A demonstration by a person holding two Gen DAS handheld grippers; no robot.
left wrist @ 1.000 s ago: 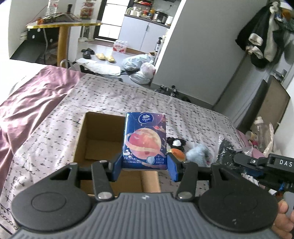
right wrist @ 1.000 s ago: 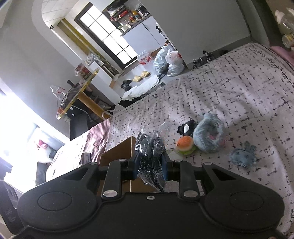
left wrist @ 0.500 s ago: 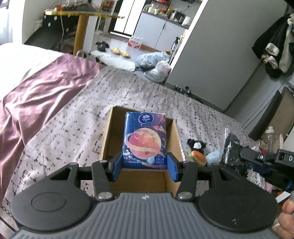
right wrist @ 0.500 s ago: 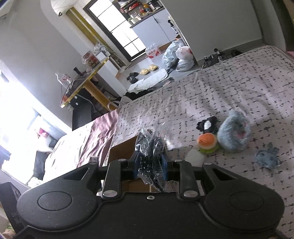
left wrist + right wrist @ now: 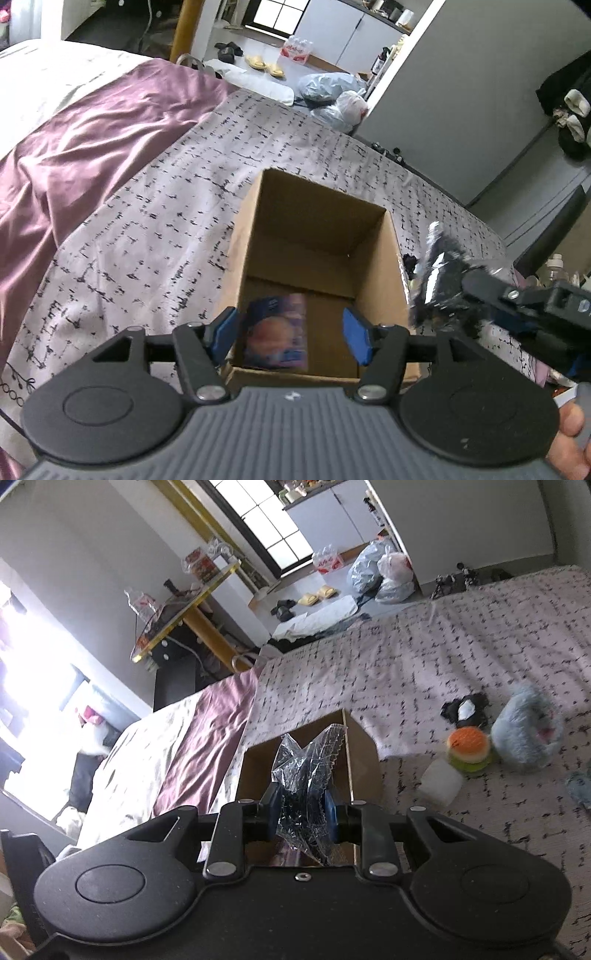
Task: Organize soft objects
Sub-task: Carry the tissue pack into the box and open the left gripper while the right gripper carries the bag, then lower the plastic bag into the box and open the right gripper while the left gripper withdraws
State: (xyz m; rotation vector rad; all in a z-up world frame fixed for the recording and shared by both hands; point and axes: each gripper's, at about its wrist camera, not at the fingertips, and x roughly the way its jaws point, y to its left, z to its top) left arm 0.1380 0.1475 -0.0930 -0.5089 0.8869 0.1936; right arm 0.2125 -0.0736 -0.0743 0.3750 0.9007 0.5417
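Observation:
An open cardboard box stands on the patterned bedspread. My left gripper is open above its near end. The blue tissue pack, blurred, is free between the fingers inside the box. My right gripper is shut on a crinkly clear bag of black items, held over the box's right edge; the bag also shows in the left wrist view. On the bed to the right lie a grey fluffy toy, an orange burger toy, a black-and-white toy and a white roll.
A purple sheet covers the bed's left side. Past the bed's far edge are plastic bags, slippers and a yellow-topped table. A grey wall rises behind the bed on the right.
My left gripper moved over the box, opened and let go of the tissue pack, which is dropping into the box. My right gripper moved over the box with the bag.

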